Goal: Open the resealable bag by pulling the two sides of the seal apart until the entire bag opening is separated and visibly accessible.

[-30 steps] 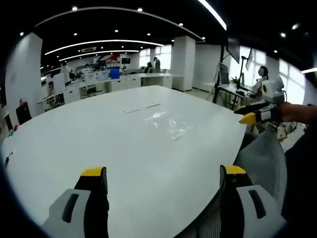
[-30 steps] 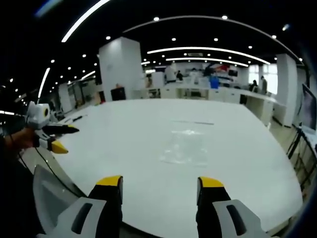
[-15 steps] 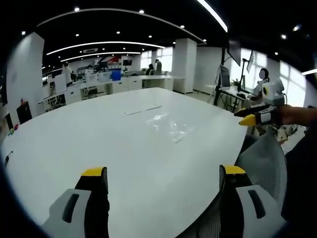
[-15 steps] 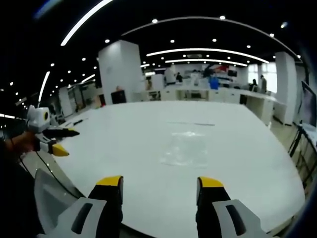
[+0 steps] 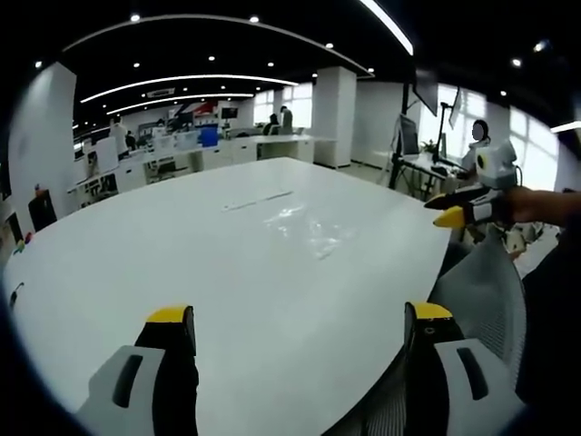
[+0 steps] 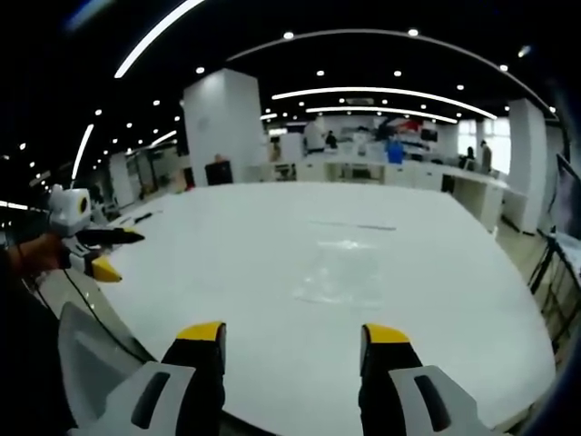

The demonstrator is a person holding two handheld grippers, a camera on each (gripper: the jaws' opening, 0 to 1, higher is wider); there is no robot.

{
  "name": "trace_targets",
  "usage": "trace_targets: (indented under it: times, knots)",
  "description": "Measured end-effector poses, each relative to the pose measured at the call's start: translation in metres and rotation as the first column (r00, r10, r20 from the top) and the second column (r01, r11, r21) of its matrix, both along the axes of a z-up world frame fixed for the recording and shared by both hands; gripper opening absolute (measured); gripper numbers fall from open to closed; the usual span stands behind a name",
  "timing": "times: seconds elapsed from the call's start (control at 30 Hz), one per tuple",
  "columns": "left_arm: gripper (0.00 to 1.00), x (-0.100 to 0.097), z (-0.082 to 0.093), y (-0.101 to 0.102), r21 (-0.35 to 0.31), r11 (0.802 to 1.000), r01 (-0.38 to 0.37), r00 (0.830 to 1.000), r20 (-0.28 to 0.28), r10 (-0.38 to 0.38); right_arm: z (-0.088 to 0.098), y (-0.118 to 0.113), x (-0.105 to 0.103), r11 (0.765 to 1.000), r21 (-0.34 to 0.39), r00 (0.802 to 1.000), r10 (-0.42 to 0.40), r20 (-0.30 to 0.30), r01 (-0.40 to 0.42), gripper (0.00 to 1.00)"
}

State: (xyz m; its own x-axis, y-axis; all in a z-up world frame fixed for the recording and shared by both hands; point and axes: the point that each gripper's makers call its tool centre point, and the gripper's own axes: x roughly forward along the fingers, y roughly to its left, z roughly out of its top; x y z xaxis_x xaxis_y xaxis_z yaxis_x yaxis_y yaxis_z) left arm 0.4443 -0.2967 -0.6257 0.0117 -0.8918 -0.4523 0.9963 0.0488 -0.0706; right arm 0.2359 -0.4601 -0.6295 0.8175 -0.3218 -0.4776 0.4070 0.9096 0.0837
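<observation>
A clear resealable bag (image 5: 309, 232) lies flat on the white table (image 5: 136, 245), hard to make out against the top. My left gripper (image 5: 298, 313) hovers open over the near table edge, well short of the bag, nothing between its yellow-tipped jaws. In the left gripper view my right gripper (image 5: 447, 208) is held in a hand at the right, off the table edge. In the right gripper view the bag (image 6: 343, 271) lies ahead of my open right gripper (image 6: 293, 332). My left gripper (image 6: 111, 253) shows at the left there, also apart from the bag.
A thin strip (image 5: 259, 198) lies on the table beyond the bag. A grey mesh chair back (image 5: 481, 291) stands against the table edge between the two grippers. Office desks, pillars and people stand far behind the table.
Both views drift only slightly. The bag has not moved, and both grippers stay open and away from it.
</observation>
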Motion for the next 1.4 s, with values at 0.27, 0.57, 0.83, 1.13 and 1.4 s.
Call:
trace_targets:
  times: [0.27, 0.57, 0.83, 1.13, 1.4]
  knots:
    - [0.94, -0.001, 0.0, -0.001, 0.004, 1.0, 0.008, 1.0, 0.002, -0.008, -0.002, -0.005, 0.01, 1.0, -0.009, 1.0, 0.03, -0.008, -0.03, 0.57]
    - [0.94, 0.0, -0.001, -0.004, 0.008, 1.0, 0.015, 1.0, 0.006, -0.015, -0.006, -0.01, 0.02, 0.996, -0.03, 0.996, 0.078, -0.04, -0.079, 0.57]
    - [0.94, -0.002, -0.002, -0.004, 0.011, 1.0, 0.021, 1.0, 0.005, -0.021, -0.012, -0.014, 0.032, 0.975, -0.104, 0.976, 0.183, -0.121, -0.196, 0.56]
    - [0.94, -0.002, -0.004, -0.003, 0.021, 0.999, 0.026, 1.0, 0.007, -0.026, -0.022, -0.024, 0.047, 0.957, -0.126, 0.957, 0.241, -0.164, -0.262, 0.54]
    - [0.94, -0.001, -0.004, -0.002, 0.027, 0.999, 0.024, 1.0, 0.011, -0.024, -0.037, -0.031, 0.062, 0.932, -0.133, 0.926, 0.305, -0.222, -0.338, 0.53]
